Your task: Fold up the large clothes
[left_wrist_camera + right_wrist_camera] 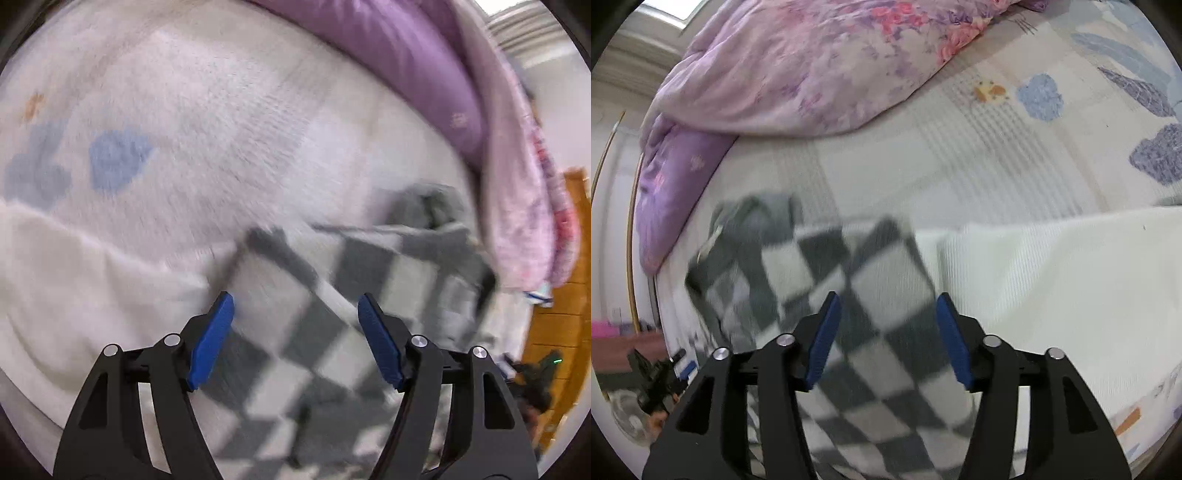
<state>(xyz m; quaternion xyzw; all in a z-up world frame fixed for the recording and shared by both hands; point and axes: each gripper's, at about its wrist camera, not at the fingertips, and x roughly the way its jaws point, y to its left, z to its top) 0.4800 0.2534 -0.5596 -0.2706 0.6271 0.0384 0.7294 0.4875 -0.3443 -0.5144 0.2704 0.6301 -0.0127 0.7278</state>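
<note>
A grey-and-white checkered knit garment [325, 332] lies on the bed, blurred in both views; it also shows in the right wrist view [849, 295]. My left gripper [295, 310] is open above the garment, with nothing between its blue pads. My right gripper [888, 306] is open above the same garment, also empty. A white ribbed garment [1052, 277] lies beside the checkered one; it also shows in the left wrist view [74, 277].
The bed sheet [960, 155] is pale with blue and orange patches. A purple and pink floral quilt [812, 66] is bunched at the bed's far side, also seen in the left wrist view [406, 55]. A wooden floor [561, 295] lies beyond the bed edge.
</note>
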